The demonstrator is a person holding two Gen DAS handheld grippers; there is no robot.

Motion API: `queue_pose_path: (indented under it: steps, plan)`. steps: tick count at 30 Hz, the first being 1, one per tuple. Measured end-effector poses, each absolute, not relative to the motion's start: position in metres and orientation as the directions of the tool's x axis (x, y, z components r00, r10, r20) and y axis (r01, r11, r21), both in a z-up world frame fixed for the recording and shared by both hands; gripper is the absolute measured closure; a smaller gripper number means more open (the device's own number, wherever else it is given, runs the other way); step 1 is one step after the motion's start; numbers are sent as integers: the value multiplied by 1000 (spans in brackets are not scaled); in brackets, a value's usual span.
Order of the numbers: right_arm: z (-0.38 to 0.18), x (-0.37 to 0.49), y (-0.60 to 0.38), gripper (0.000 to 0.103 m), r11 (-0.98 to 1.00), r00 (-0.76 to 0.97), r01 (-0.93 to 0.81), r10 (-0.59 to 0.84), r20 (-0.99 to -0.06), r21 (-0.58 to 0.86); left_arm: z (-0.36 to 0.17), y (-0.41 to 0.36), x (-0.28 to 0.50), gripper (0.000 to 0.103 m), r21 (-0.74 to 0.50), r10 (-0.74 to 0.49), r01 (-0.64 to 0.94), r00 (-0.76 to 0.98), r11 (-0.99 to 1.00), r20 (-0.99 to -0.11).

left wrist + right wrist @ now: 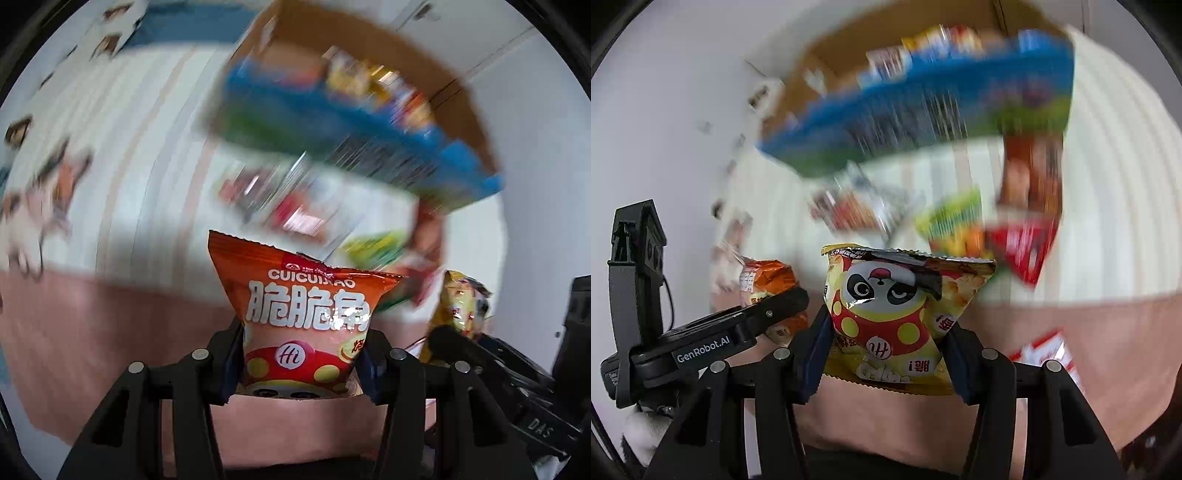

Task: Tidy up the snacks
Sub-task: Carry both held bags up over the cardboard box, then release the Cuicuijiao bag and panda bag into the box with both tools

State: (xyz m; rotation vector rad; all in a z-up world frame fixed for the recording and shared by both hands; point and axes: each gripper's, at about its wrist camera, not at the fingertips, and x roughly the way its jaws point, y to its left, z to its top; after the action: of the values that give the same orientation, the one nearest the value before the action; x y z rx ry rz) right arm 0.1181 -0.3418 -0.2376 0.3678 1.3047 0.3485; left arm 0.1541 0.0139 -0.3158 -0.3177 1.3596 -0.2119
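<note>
Left hand-held gripper (299, 363) clamps an orange snack bag (306, 314) at lower centre; right hand-held gripper (882, 354) pinches a yellow panda bag (901, 314), both seemingly bound for the blurred cardboard box (369, 99) above.

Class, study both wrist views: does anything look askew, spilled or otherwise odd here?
Yes. The yellow bag in the right gripper is held upside down: its print reads inverted. The orange bag in the left gripper is upright. Loose packets lie scattered outside the box; blur hides detail.
</note>
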Motion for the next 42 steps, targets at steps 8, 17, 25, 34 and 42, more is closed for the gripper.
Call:
queue_pose_path:
  steps: [8, 17, 25, 34, 42]
  plan:
    - [-160, 245, -362, 45, 936, 412, -78, 343, -844, 343, -239, -26, 260, 55, -336, -348, 93, 271, 937, -897]
    - [-195, 400, -374, 45, 978, 325, -7, 198, -925, 206, -267, -30, 403, 55, -196, -204, 55, 237, 979, -950]
    - [-257, 469, -379, 36, 995, 214, 61, 68, -974, 83, -343, -27, 476, 54, -157, -158, 24, 85, 987, -984]
    - [-270, 480, -375, 9, 994, 199, 58, 82, -977, 95, -354, -26, 486, 9, -188, -188, 14, 73, 982, -979]
    - [-259, 460, -373, 8, 995, 224, 46, 79, -971, 92, -334, -29, 468, 9, -172, -176, 39, 174, 984, -969]
